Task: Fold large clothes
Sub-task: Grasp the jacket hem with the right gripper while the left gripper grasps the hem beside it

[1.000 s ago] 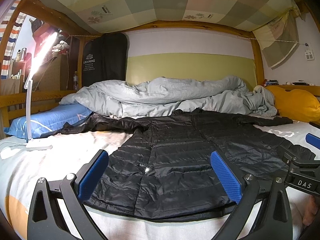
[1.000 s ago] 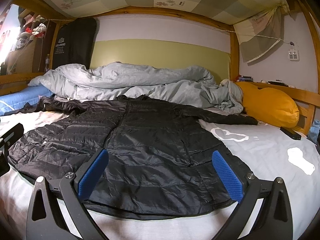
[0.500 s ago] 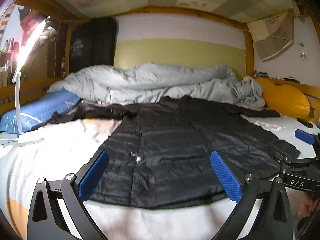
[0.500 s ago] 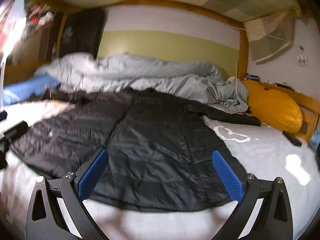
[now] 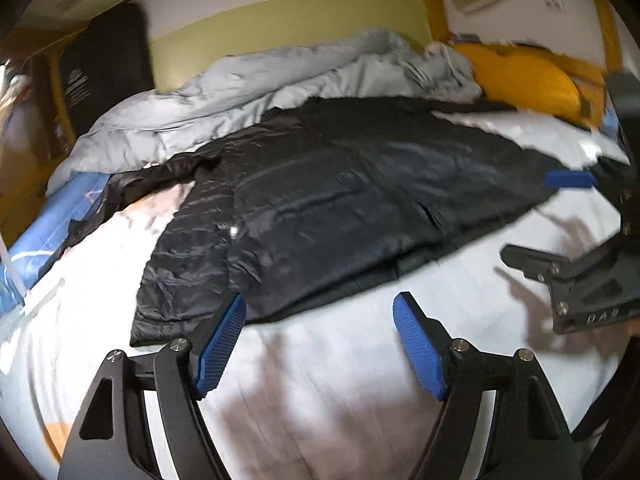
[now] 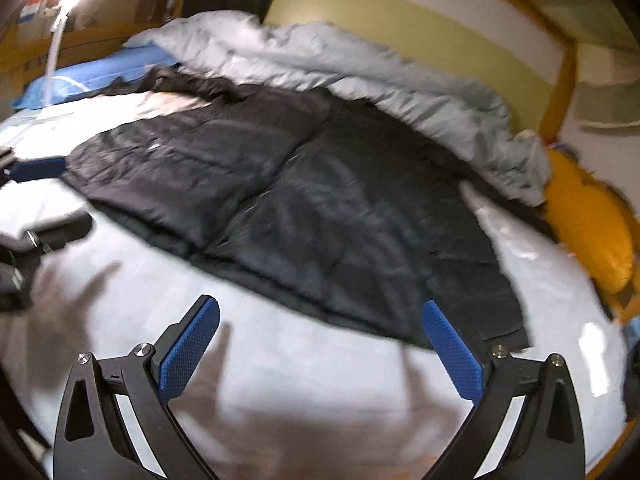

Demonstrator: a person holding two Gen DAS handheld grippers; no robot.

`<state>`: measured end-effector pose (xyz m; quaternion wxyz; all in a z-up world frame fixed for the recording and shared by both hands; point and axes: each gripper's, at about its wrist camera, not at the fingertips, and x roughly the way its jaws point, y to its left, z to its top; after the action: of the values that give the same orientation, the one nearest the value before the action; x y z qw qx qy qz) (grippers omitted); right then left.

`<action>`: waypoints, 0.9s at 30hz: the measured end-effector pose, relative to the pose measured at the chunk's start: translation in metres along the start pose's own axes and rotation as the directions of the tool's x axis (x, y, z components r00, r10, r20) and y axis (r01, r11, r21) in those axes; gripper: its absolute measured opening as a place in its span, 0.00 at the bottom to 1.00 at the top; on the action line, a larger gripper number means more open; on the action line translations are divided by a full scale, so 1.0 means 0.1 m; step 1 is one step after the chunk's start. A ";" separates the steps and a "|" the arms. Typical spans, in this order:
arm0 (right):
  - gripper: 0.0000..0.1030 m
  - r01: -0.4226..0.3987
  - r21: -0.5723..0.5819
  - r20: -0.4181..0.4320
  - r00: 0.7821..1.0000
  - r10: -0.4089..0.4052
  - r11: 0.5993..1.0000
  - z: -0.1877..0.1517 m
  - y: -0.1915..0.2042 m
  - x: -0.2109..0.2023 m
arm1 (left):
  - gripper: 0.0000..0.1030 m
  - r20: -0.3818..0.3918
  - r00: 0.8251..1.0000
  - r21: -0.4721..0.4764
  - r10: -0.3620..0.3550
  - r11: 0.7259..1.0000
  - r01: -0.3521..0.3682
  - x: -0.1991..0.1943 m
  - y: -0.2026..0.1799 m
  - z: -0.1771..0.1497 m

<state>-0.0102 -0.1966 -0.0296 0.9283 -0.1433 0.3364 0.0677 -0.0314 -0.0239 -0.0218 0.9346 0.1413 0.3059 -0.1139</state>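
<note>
Blue-padded jaws of the left gripper [image 5: 320,344] are closing on nothing, narrower than a second ago; the right gripper [image 6: 320,354] gapes wide. Both now tilt over the black puffer jacket [image 5: 340,200], spread flat on the bed [image 5: 320,400]. Only the right view catches the lamp [image 6: 60,32].

a white-sheeted bed [image 5: 340,380] fills the room; behind it a green-and-white wall [image 5: 288,20], framed by orange wooden posts [image 6: 560,80].
</note>
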 end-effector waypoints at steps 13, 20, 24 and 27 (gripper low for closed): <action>0.96 0.252 -0.056 -0.094 0.962 -0.257 0.966 -0.01 -0.22 0.38 | 0.76 -0.110 0.972 0.078 0.207 0.977 -0.199 0.53 0.15 0.08; 0.68 0.318 -0.024 -0.108 0.942 -0.319 0.948 0.01 -0.52 0.47 | 0.76 -0.112 0.942 0.065 0.316 0.948 -0.310 0.74 0.49 0.08; 0.17 0.355 -0.031 -0.104 0.929 -0.356 0.934 0.00 -0.55 0.52 | 0.75 -0.125 0.948 0.001 0.294 0.955 -0.296 0.82 0.69 0.09; 0.09 0.356 -0.002 -0.110 0.929 -0.354 0.934 -0.03 -0.61 0.58 | 0.19 -0.112 0.952 0.012 0.286 0.958 -0.287 0.80 0.68 0.09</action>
<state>0.0458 -0.2541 -0.0560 0.9069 -0.1969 0.3552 -0.1123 0.0570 0.0267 -0.0503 0.9228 0.1882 0.3347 0.0318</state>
